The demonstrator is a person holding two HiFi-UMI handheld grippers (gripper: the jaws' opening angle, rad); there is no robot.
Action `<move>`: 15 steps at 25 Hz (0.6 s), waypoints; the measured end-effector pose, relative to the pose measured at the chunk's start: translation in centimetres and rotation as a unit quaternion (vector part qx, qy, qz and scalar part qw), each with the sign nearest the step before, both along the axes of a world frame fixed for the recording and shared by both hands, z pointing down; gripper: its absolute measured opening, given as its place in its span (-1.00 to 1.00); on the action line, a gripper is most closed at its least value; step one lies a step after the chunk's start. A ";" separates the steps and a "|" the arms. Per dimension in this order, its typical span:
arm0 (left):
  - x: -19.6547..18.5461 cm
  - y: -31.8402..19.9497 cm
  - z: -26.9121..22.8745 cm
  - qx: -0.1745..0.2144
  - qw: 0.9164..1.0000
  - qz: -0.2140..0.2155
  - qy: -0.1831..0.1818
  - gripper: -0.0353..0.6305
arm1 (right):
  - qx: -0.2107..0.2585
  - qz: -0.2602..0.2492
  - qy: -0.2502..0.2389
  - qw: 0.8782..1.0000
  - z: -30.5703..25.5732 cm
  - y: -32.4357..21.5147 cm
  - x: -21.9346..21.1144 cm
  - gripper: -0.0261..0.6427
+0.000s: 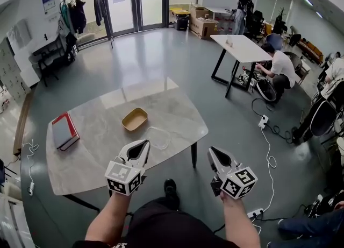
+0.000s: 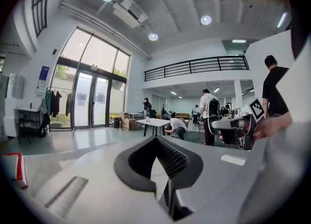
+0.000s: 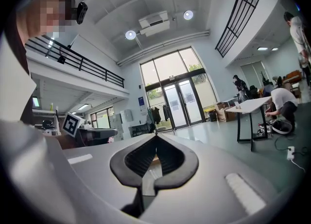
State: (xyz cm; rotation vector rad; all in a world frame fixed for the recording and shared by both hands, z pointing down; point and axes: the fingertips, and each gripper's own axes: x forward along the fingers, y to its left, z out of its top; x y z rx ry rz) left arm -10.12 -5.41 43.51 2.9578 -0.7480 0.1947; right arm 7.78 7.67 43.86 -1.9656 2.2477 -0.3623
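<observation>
Marble table [image 1: 177, 126] at the near edge, both pairs of jaws clenched on nothing.
Left gripper [image 1: 145, 143] closest to clear tray [image 1: 159, 137], just ahead and rightward; tan dish [image 1: 134, 119] beyond; right gripper [image 1: 213, 150] off the edge. Tabletop only in head view; gripper views tilted toward glass doors [image 2: 90, 106].

No legible text, labels or numbers.

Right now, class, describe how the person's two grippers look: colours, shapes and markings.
Both the left gripper and right gripper have pale grey shells tapering to a point, with black ribbed pads lining the jaws. Each carries a white cube printed with black square markers. No cables show; the forearms are unsleeved.
</observation>
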 end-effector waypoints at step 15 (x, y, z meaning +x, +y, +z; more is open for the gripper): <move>4.9 -6.9 2.7 -0.020 0.999 -0.031 0.017 -0.90 | -0.024 -0.045 0.015 0.999 0.9 -8.4 4.5 -0.88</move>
